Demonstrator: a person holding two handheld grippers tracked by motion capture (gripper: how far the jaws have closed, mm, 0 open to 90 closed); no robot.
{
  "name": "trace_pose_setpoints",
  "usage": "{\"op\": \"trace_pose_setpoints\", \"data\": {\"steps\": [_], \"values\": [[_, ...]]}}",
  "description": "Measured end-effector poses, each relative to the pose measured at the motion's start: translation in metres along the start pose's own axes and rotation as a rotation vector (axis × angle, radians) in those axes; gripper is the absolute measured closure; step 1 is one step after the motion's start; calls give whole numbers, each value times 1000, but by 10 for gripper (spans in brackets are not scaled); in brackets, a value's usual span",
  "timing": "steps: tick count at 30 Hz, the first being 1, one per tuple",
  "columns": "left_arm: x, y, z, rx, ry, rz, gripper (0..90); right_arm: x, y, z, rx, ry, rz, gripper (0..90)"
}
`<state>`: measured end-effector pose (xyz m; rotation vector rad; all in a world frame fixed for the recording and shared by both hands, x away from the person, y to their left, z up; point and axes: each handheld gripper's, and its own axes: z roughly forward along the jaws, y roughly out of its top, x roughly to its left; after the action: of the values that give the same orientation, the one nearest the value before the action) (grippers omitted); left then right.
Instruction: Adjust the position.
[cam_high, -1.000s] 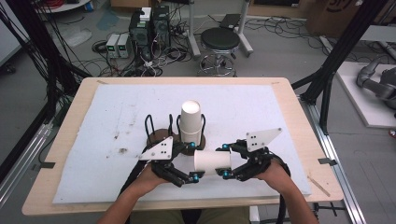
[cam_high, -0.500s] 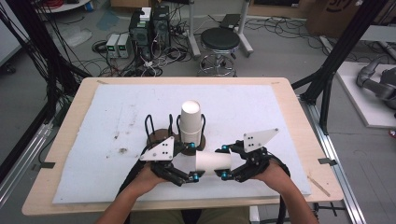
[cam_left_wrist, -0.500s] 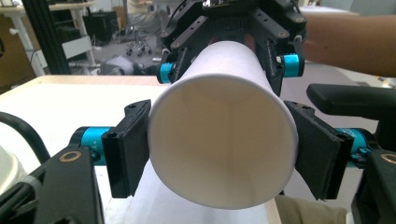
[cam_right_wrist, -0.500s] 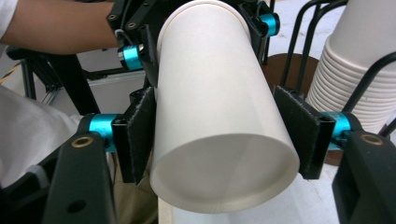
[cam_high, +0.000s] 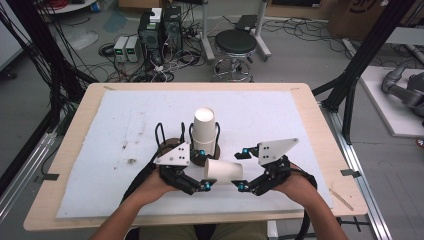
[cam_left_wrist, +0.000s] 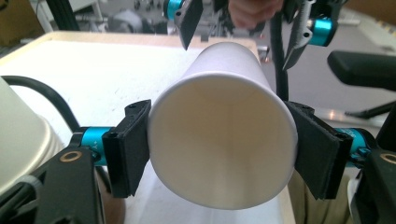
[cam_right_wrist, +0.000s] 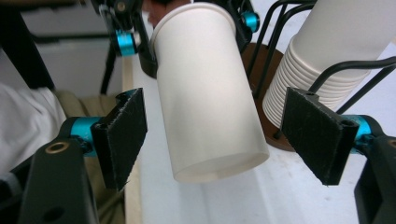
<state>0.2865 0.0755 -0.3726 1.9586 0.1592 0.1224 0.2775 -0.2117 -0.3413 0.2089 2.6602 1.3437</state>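
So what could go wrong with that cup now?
The paper cup lies sideways, gripped only at its open rim by the left gripper. The right gripper has just been opening, its pads clear of the cup's base, so the cup might tip or slip. Squeezing harder could crush the thin rim. It could also bump the cup stack close behind.

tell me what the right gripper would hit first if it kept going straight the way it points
Probably the paper cup, lying between its open jaws with its base toward it; the right gripper has just been opening. Beyond the cup sits the left gripper, holding the cup's rim end.
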Motion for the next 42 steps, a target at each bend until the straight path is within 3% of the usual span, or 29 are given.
{"op": "trace_pose_setpoints", "data": {"steps": [10, 19, 27, 42], "values": [[0, 14, 3, 109, 1, 38, 277, 5, 22, 21, 188, -21, -159, 250], [-1, 18, 6, 155, 6, 50, 278, 8, 31, 37, 298, -29, -231, 257], [-2, 18, 9, 192, 9, 60, 278, 10, 29, 46, 363, -22, -247, 270], [-8, 20, 16, 205, 35, 75, 281, 10, 23, 50, 364, -28, -199, 344]]}}
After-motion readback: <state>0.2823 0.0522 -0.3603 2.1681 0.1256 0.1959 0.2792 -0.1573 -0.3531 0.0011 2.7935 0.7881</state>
